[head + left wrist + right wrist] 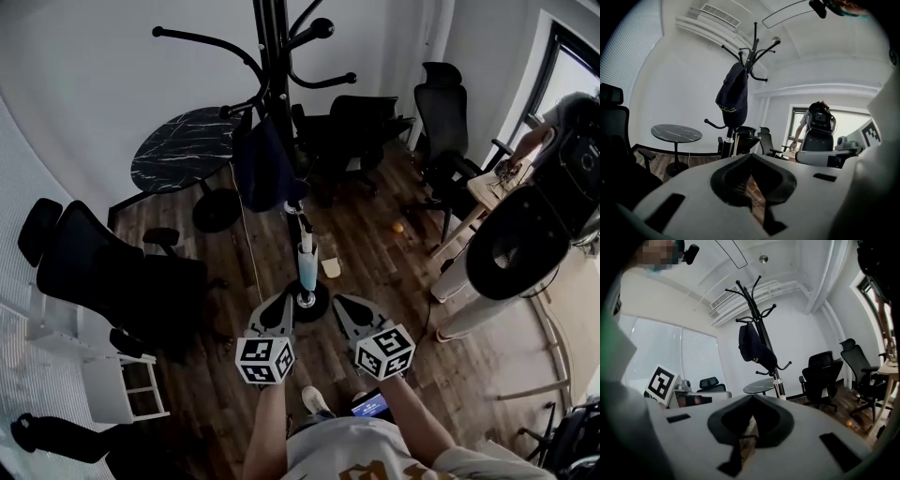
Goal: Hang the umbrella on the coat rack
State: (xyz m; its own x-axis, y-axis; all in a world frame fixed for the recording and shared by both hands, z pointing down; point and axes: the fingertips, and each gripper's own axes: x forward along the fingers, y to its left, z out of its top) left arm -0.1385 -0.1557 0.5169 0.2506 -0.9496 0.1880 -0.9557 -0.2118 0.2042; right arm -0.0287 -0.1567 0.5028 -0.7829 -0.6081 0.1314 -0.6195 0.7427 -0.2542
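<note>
The black coat rack (pixel 272 56) stands in the middle of the room on a round base (pixel 307 302). A dark blue folded umbrella (pixel 265 169) hangs from one of its hooks, against the pole. It also shows in the left gripper view as the umbrella (pixel 732 96) and in the right gripper view as the umbrella (pixel 754 350). My left gripper (pixel 278 314) and right gripper (pixel 349 314) are held side by side in front of the base, well short of the umbrella. Both are shut with nothing in them.
A round black marble table (pixel 183 145) stands left of the rack. Black office chairs sit at the left (pixel 112 281) and behind the rack (pixel 441 122). A white tower fan (pixel 506 248) is on the right, an orange ball (pixel 397 227) lies on the floor, and a person (pixel 818 119) stands by the window.
</note>
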